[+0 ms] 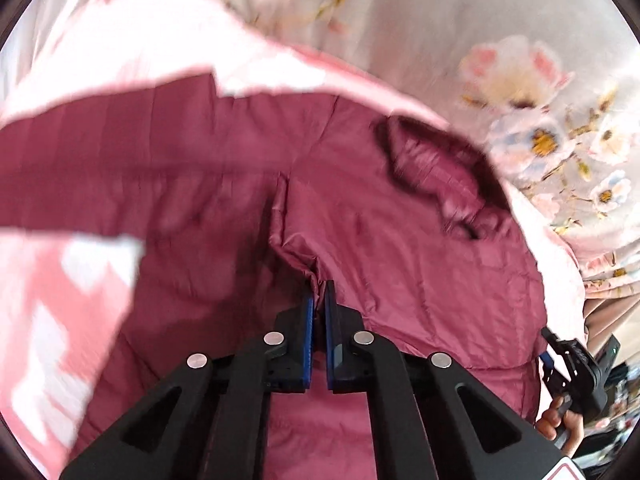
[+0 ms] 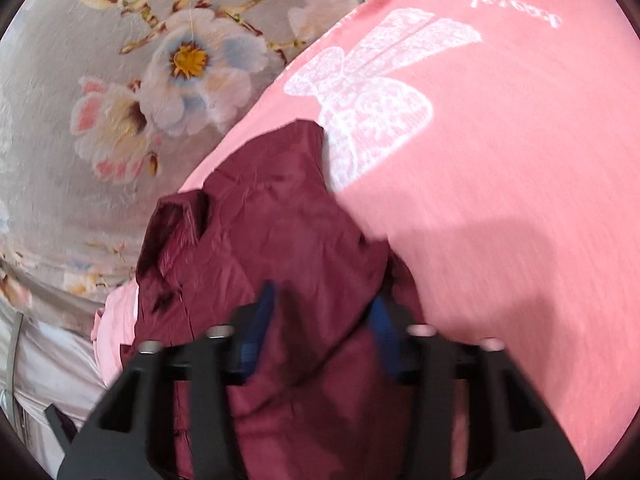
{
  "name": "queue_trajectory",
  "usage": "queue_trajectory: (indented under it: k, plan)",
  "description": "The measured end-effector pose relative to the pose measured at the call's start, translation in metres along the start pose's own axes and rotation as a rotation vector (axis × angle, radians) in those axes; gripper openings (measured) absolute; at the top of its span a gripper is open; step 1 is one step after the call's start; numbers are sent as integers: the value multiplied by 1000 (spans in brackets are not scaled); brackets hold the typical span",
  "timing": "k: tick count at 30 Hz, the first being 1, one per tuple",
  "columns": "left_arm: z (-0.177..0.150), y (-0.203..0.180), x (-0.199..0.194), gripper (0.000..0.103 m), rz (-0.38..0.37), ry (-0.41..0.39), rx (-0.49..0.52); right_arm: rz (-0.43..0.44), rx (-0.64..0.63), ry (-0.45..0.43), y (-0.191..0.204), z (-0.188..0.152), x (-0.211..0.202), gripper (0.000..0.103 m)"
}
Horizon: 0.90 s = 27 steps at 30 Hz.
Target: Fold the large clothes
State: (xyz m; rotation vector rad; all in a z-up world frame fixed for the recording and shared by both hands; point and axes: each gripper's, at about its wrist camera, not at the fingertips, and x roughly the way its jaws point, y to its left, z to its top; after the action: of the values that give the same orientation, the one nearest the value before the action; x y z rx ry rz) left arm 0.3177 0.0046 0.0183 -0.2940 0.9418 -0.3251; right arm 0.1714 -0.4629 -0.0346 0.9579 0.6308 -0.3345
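A maroon quilted jacket [image 1: 360, 208] lies over a pink shirt [image 1: 224, 40] on a floral bedsheet. My left gripper [image 1: 319, 292] is shut on a pinch of the maroon jacket fabric along a seam. In the right wrist view the maroon jacket [image 2: 272, 232] is bunched between the fingers of my right gripper [image 2: 324, 300], which stand wide apart with fabric filling the gap; the fingertips are hidden under it. The pink shirt [image 2: 500, 152] with a white bow print lies beyond. The right gripper also shows in the left wrist view [image 1: 568, 364], at the jacket's right edge.
The grey floral bedsheet [image 1: 540, 112] spreads to the right in the left wrist view and to the left in the right wrist view [image 2: 120, 100]. The bed's edge with white cloth [image 2: 48, 360] is at lower left.
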Motion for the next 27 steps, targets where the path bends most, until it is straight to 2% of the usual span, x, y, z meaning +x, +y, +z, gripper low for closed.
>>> queue_trajectory:
  k: [1,3,5,10,14,17,20,22,25,27]
  plan:
    - [3,-3,-7,2,-1,-25,16,15,-3,-27,3,4,-6,2]
    - [7,-7,-20,2,5,-78,56,36,-53,-116,17,3,-30,1]
    - [3,-5,-17,2,38,-84,88,-17,-128,-160,25,-3,-41,1]
    - [-32,17,45,2,116,75,98,-262,-274,-84,25,-23,-12,1]
    - [-42,19,47,4,133,38,123,-373,-368,-28,29,-32,7,2]
    - [-42,21,42,15,164,43,139,-426,-369,-61,36,-31,-10,8]
    - [-39,20,21,22,193,22,156,-434,-379,-166,56,-33,-44,14]
    - [-31,15,1,29,193,-20,153,-392,-450,-213,84,-38,-58,16]
    - [-13,0,-17,37,162,-72,139,-301,-540,-192,125,-50,-50,25]
    - [-5,-17,-14,44,154,-87,161,-278,-586,-162,142,-61,-32,26]
